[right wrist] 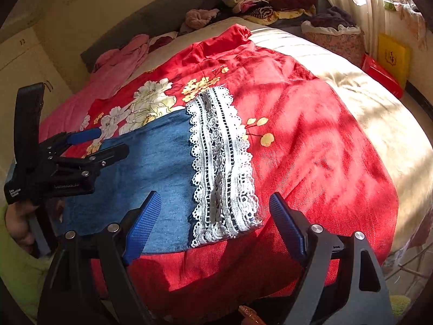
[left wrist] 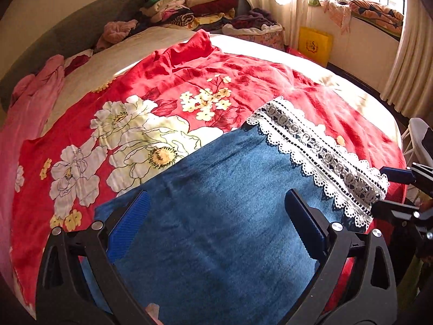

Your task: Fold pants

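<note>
Blue denim pants (left wrist: 230,216) with a white lace hem (left wrist: 319,154) lie flat on a red floral bedspread (left wrist: 167,81). My left gripper (left wrist: 216,211) is open just above the denim, holding nothing. The right wrist view shows the pants (right wrist: 157,162), the lace hem (right wrist: 222,168) and my right gripper (right wrist: 213,216), open and empty over the hem's near end. The left gripper (right wrist: 113,143) also shows there at the left, open over the denim. The right gripper's fingertips (left wrist: 397,176) show at the left view's right edge.
The bedspread (right wrist: 311,135) covers a bed with a cream sheet (right wrist: 379,108). Pink cloth (left wrist: 29,103) lies at the left. Stacked folded clothes (left wrist: 194,2) sit at the headboard. A laundry basket (right wrist: 335,38), a yellow box (right wrist: 392,57) and curtains (left wrist: 411,62) stand at the right.
</note>
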Action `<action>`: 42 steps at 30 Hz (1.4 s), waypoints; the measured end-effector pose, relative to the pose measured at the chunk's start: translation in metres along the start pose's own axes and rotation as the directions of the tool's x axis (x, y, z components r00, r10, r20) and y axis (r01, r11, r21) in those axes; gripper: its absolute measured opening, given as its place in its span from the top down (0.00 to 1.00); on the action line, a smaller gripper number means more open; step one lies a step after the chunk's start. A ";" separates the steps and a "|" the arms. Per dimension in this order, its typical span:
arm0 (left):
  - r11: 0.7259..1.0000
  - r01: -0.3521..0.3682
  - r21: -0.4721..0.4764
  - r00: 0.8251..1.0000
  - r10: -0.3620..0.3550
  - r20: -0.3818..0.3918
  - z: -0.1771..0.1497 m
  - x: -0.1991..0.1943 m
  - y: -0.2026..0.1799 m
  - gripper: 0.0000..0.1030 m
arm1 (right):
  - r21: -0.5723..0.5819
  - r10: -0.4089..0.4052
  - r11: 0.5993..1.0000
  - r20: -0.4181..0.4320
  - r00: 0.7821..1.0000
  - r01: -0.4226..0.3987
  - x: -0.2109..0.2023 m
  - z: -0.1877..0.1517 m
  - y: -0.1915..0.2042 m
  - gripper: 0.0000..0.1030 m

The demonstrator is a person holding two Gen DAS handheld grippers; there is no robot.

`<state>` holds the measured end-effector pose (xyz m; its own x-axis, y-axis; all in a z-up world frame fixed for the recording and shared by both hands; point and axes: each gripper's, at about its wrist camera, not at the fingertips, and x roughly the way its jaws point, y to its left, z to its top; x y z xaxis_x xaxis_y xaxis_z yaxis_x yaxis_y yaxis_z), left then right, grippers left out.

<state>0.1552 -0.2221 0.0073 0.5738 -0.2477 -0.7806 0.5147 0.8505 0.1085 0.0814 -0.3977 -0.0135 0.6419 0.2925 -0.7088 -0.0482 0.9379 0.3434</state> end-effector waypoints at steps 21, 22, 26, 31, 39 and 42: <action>0.991 0.087 0.104 0.992 -0.077 -0.100 0.033 0.088 -0.013 0.12 | 0.000 -0.029 1.000 -0.023 0.999 0.029 0.023 0.000 -0.002 0.20; 0.990 0.104 0.091 0.990 -0.095 -0.101 0.032 0.089 -0.012 0.15 | -0.004 -0.027 1.000 -0.022 0.999 0.027 0.024 0.001 -0.001 0.20; 0.982 0.187 0.029 0.978 -0.183 -0.101 0.029 0.093 -0.011 0.35 | -0.028 -0.045 0.999 -0.033 0.998 0.044 0.029 -0.001 0.003 0.28; 0.977 0.210 0.035 0.975 -0.207 -0.080 0.027 0.087 -0.017 0.58 | -0.052 -0.056 0.997 -0.025 0.998 0.054 0.029 -0.001 0.008 0.44; 0.983 0.177 0.048 0.984 -0.175 -0.044 0.026 0.081 -0.020 0.86 | -0.075 -0.020 0.997 -0.052 0.998 0.016 0.035 -0.002 0.011 0.67; 0.983 0.179 0.031 0.983 -0.178 -0.037 0.026 0.080 -0.017 0.90 | -0.025 0.010 1.000 -0.084 0.996 -0.012 0.044 -0.001 0.001 0.68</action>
<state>0.2083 -0.2684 -0.0409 0.4495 -0.3775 -0.8096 0.6283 0.7778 -0.0138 0.1084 -0.3842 -0.0448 0.5745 0.3164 -0.7549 -0.0747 0.9387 0.3366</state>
